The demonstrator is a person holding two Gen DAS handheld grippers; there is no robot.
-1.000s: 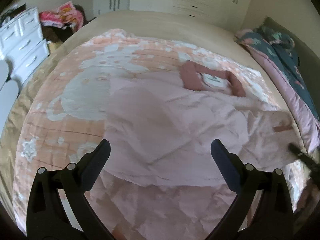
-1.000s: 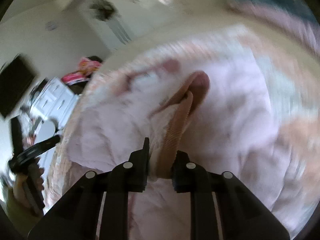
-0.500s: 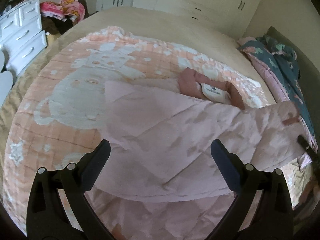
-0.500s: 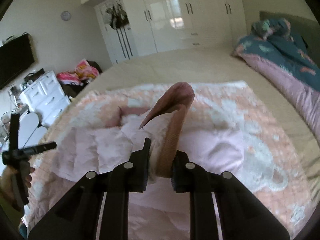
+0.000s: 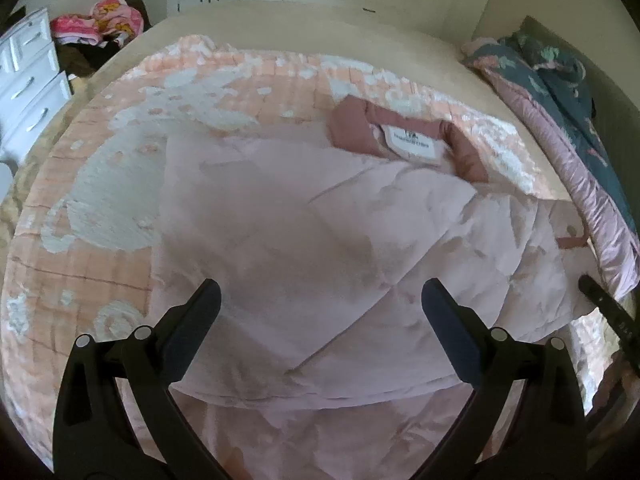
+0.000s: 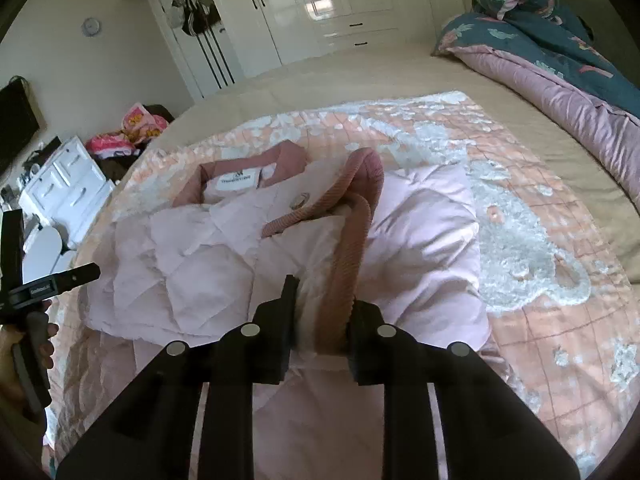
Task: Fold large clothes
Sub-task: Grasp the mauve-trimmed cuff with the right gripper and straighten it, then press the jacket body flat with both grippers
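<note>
- Jacket (image 6: 224,248) lies on the blanket (image 6: 540,248), which is spread over the bed (image 6: 360,72).
- Collar (image 5: 400,136) sits at the jacket's far end.
- Cuff (image 6: 352,240) is between the right gripper (image 6: 320,312) fingers, above the jacket.
- Left gripper (image 5: 320,304) is over the jacket's near part.
- Duvet (image 6: 560,60) is bunched along the bed's right side.
- Dresser (image 6: 68,184) stands left of the bed.
- Wardrobes (image 6: 320,4) stand behind the bed.
</note>
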